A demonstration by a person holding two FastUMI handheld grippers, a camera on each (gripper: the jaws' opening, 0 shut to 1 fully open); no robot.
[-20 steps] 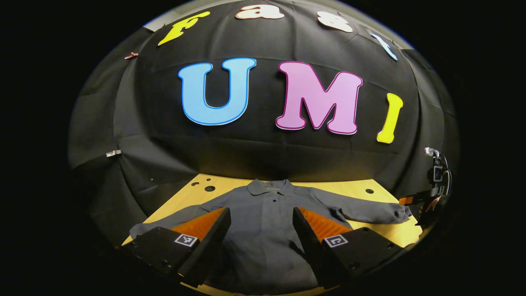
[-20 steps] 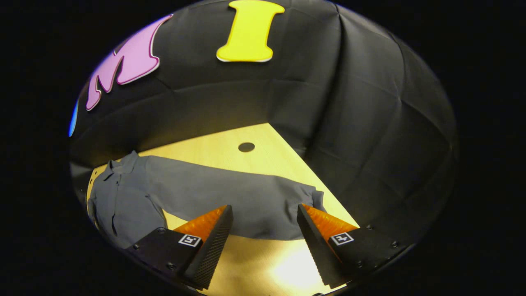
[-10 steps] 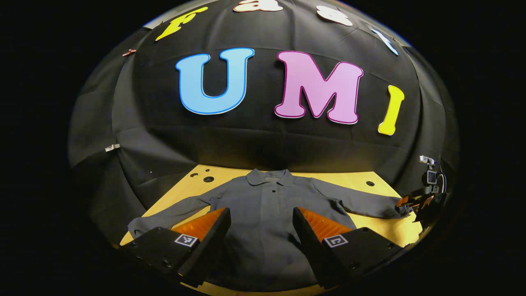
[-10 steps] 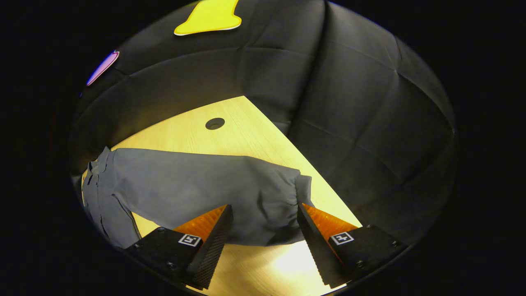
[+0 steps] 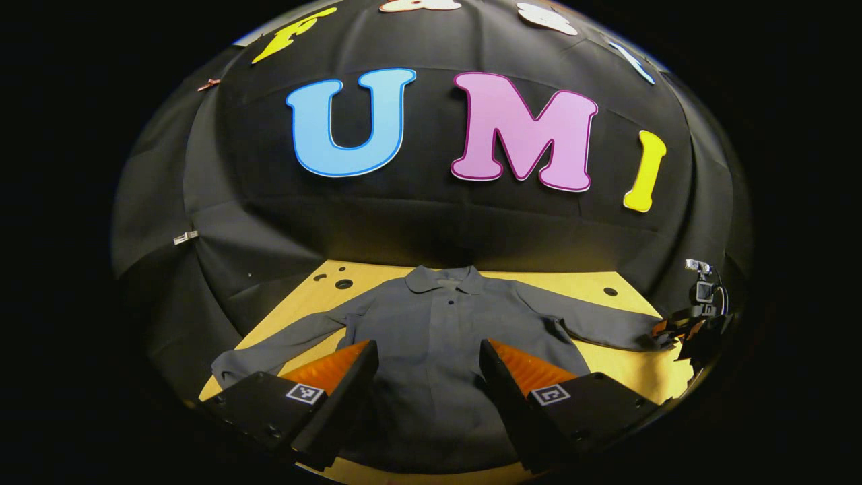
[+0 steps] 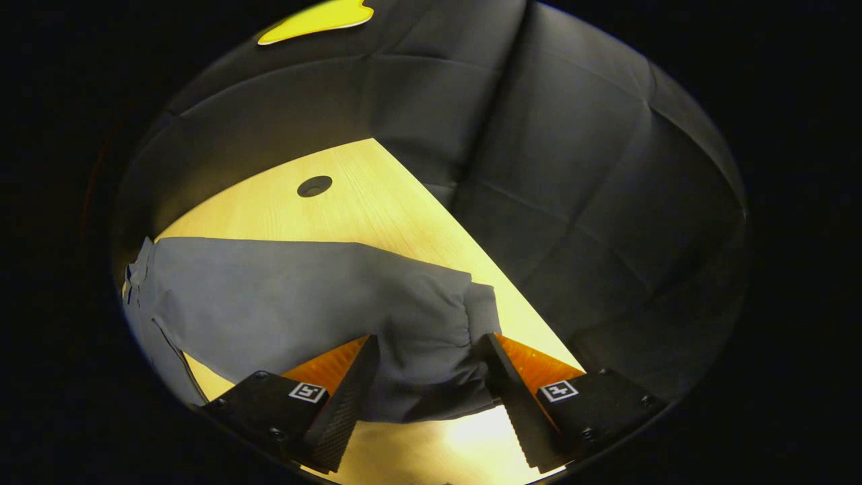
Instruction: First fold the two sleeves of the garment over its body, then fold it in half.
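Note:
A grey collared shirt (image 5: 438,337) lies flat on the wooden table (image 5: 606,367), collar toward the back wall, both sleeves spread out sideways. My left gripper (image 5: 427,357) hovers open over the shirt's lower body. In the left gripper view the other gripper (image 5: 680,330) sits at the cuff of the sleeve on the right (image 5: 606,329). In the right gripper view that sleeve (image 6: 303,303) runs across the table and its cuff end (image 6: 438,364) lies between the spread fingers of my right gripper (image 6: 427,367), which is open and low over the table.
The table (image 6: 377,202) has a round hole (image 6: 314,186) behind the sleeve and more holes (image 5: 343,283) at its back left corner. The black cloth wall closes in right behind the table and along its right edge.
My right gripper has moved forward and down until the sleeve's cuff end lies between its fingers. The left gripper has barely shifted over the shirt's body.

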